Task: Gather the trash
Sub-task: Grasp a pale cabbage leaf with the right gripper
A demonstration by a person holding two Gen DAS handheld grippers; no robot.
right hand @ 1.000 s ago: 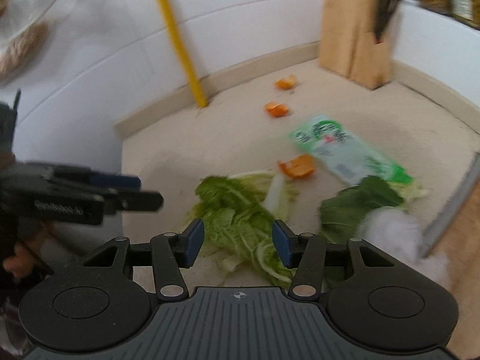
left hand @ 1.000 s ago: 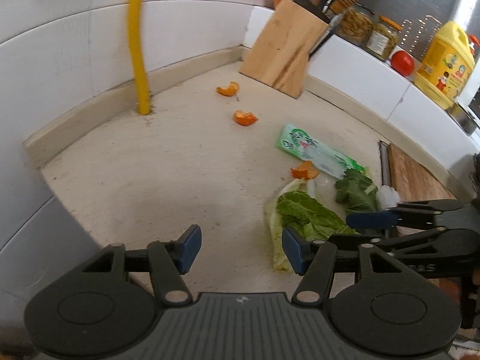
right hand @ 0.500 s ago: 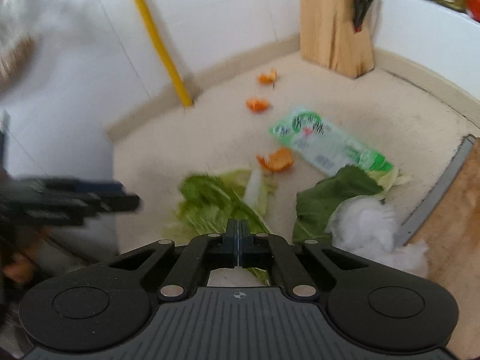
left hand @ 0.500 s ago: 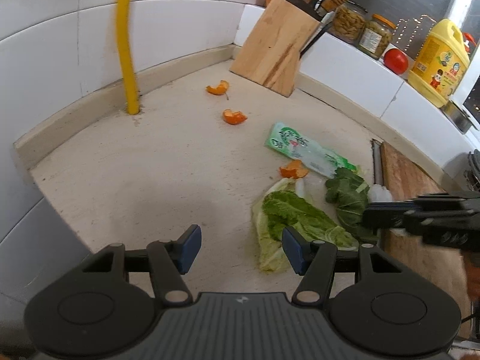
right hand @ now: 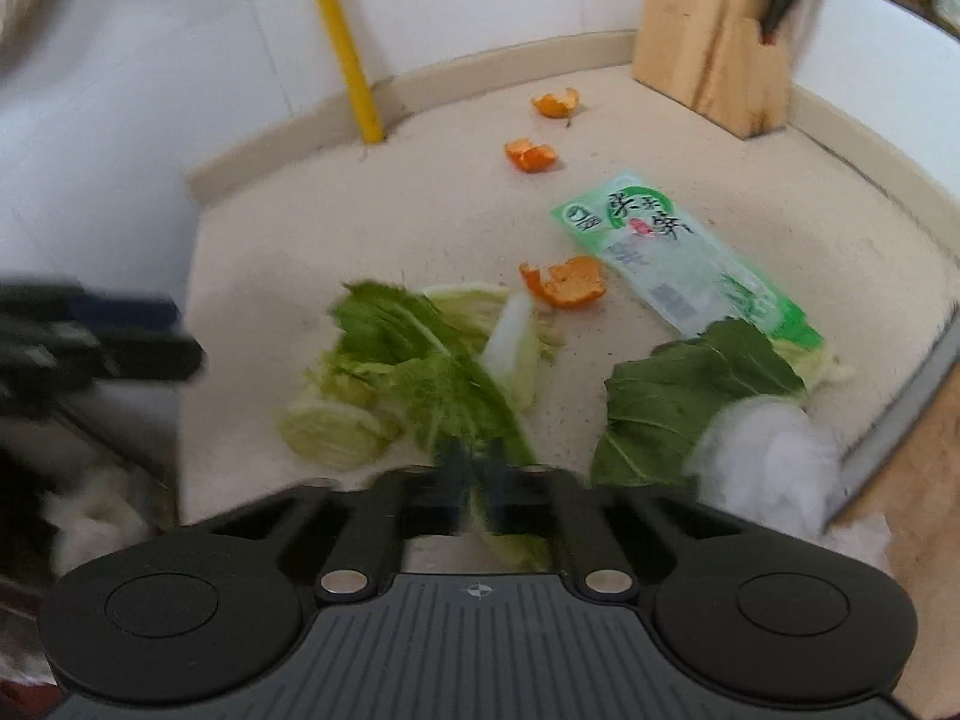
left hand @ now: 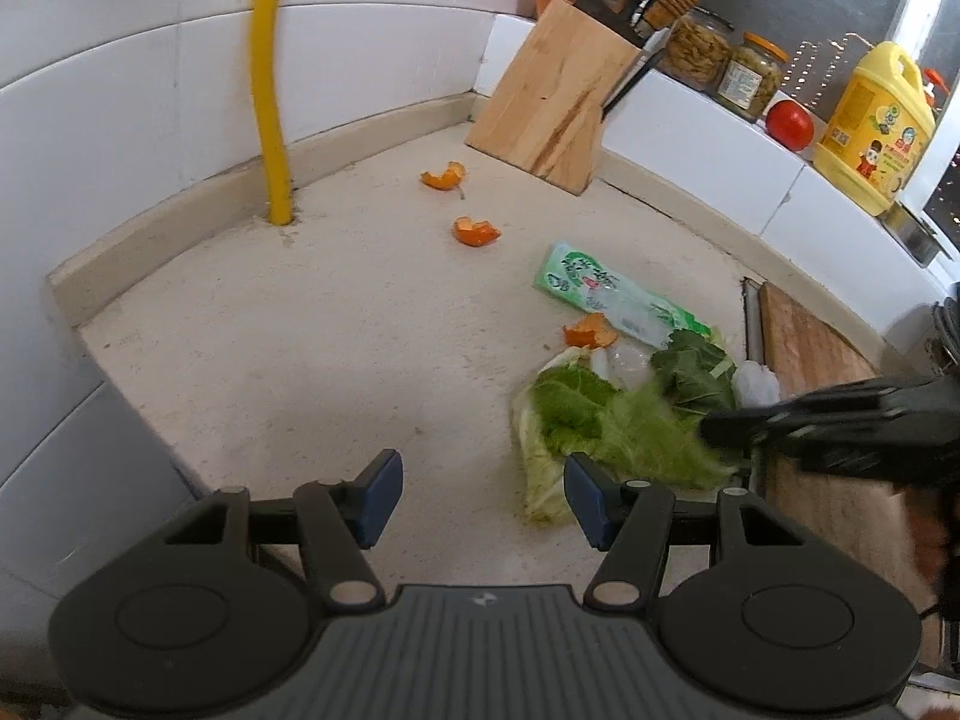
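Trash lies on the beige counter: a pale cabbage leaf [right hand: 432, 378], a dark green leaf [right hand: 684, 396], a crumpled white tissue [right hand: 774, 456], a green plastic wrapper [right hand: 678, 252] and three orange peel pieces [right hand: 564, 282]. My right gripper [right hand: 471, 480] is shut on the near end of the cabbage leaf and lifts it, blurred. In the left wrist view the cabbage leaf [left hand: 600, 414] hangs from the right gripper [left hand: 720, 426]. My left gripper [left hand: 480, 495] is open and empty, above the counter's front edge left of the leaves.
A wooden knife block [left hand: 558, 102] stands at the back corner beside a yellow pipe [left hand: 270, 90]. A wooden cutting board [left hand: 810, 354] lies at the right. Jars [left hand: 702, 48], a tomato [left hand: 789, 125] and a yellow oil bottle [left hand: 876, 126] stand on the ledge.
My right gripper closed on the cabbage leaf and is pulling it up and back. My left gripper stayed open and shifted slightly.
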